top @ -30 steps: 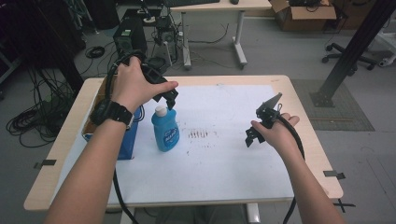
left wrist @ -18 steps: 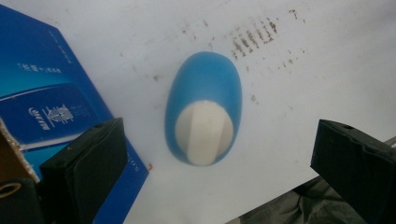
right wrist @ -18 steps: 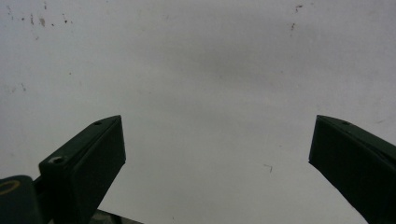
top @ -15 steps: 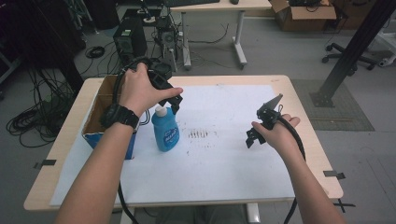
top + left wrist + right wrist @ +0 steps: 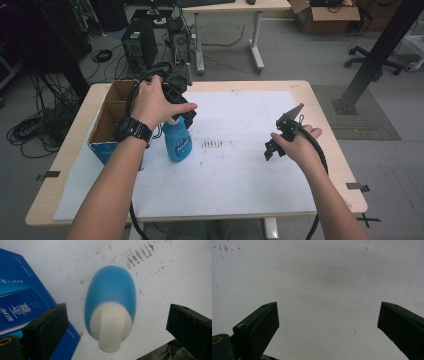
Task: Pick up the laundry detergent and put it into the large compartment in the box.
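1. Positioning is the step in hand: my left gripper (image 5: 181,95) hangs directly above the blue plastic spray bottle with a white trigger cap (image 5: 110,307), jaws spread wide to either side of the cap and touching nothing.
2. That bottle stands upright on the white paper sheet (image 5: 240,170), just beside the open blue-sided cardboard box (image 5: 107,122).
3. My right gripper (image 5: 285,131) idles well apart over bare paper, jaws spread and empty.
4. Next, I judge, I must lower straight down and close on the cap's neck without tipping the bottle.
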Demonstrator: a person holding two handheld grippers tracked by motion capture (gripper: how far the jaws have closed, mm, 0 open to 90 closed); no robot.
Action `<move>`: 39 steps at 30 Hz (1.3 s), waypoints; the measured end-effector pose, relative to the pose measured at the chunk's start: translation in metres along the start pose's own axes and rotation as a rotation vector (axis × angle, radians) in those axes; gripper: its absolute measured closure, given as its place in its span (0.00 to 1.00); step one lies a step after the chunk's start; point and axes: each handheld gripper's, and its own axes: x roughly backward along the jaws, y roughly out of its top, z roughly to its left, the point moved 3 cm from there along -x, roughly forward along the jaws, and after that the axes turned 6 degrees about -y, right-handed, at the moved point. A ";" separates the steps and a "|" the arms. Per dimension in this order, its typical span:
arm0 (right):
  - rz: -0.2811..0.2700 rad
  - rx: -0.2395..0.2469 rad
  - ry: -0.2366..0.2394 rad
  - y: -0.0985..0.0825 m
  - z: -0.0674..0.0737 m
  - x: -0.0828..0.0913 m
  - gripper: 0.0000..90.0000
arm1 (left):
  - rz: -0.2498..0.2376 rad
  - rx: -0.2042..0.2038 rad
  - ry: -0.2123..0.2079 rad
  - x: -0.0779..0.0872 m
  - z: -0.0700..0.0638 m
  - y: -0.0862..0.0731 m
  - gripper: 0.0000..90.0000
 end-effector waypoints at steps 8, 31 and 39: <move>0.001 -0.001 0.003 0.000 0.000 -0.003 0.04 | 0.012 -0.013 -0.014 -0.013 0.001 0.001 0.05; 0.010 0.001 0.002 -0.002 -0.001 -0.009 0.04 | 0.033 -0.082 -0.015 -0.035 0.007 -0.002 0.06; 0.008 0.006 0.003 -0.001 0.001 -0.011 0.04 | 0.042 -0.091 -0.014 -0.042 0.010 -0.003 0.07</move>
